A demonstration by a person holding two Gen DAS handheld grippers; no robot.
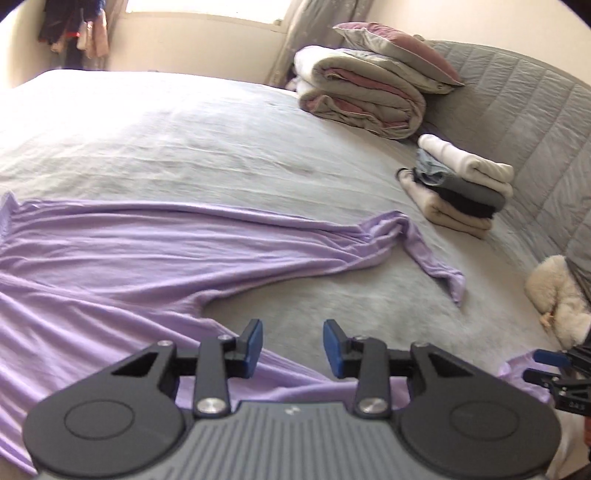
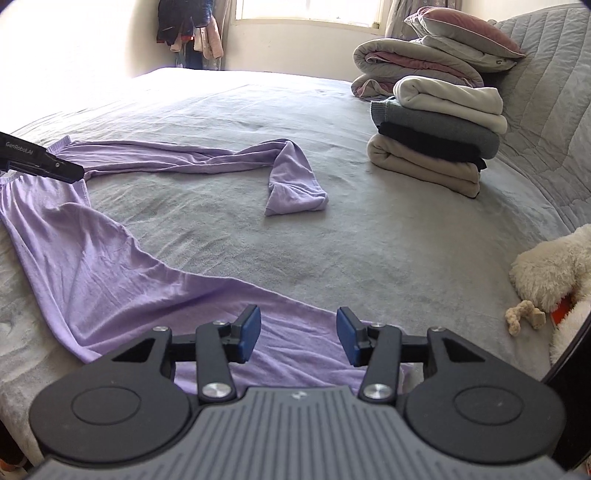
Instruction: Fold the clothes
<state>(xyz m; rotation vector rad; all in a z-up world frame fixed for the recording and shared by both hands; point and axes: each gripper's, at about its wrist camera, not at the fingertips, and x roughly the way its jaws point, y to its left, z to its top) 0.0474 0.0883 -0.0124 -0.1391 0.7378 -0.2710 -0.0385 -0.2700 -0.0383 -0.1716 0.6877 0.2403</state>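
One pair of lilac trousers [image 2: 110, 266] lies flat on the grey bedspread [image 2: 332, 240], its long axis running roughly left to right across my right-wrist view: waistband at the left edge, two legs reaching right. The near leg ends under my right gripper [image 2: 298, 334]; the far leg stretches toward the middle of the bed, where its cuff end [image 2: 295, 188] is doubled back toward me. My right gripper's jaws stand apart above the near leg's hem, nothing pinched between the blue pads [image 2: 249, 332]. My left gripper [image 1: 293, 349] also has its jaws parted and empty, above the bedspread beside the trousers' crotch. By the quilted headboard [image 2: 546, 122] stands one stack of four folded garments [image 2: 436, 144]: white, grey, black, beige from top down. Behind it are one rolled duvet [image 2: 406, 62] with one pillow [image 2: 465, 33] on top. One white plush toy [image 2: 554, 269] sits at the right edge.
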